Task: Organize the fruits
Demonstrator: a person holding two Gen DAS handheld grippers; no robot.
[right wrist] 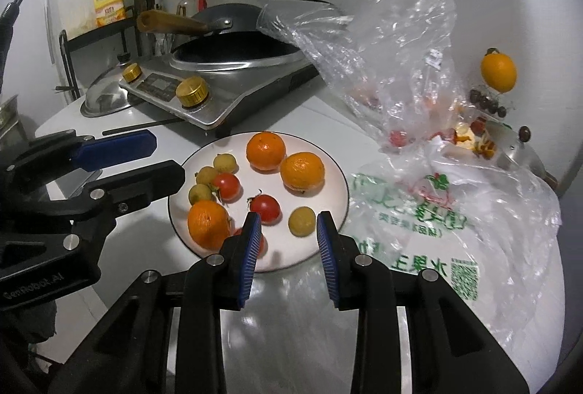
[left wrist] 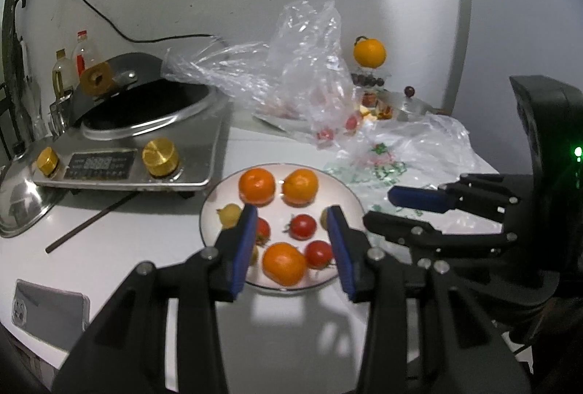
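- My left gripper (left wrist: 293, 230) is spread wide over the near side of the plate (left wrist: 215, 201), pinching nothing.
- My right gripper (right wrist: 288, 230) is also spread and empty, at the plate's near edge.
- On the plate I see three oranges (right wrist: 266, 150), tomatoes (right wrist: 266, 208) and small yellowish fruits (right wrist: 301, 221).
- Plastic bags (right wrist: 455, 212) lie to the right, a stove (right wrist: 204, 91) at far left.
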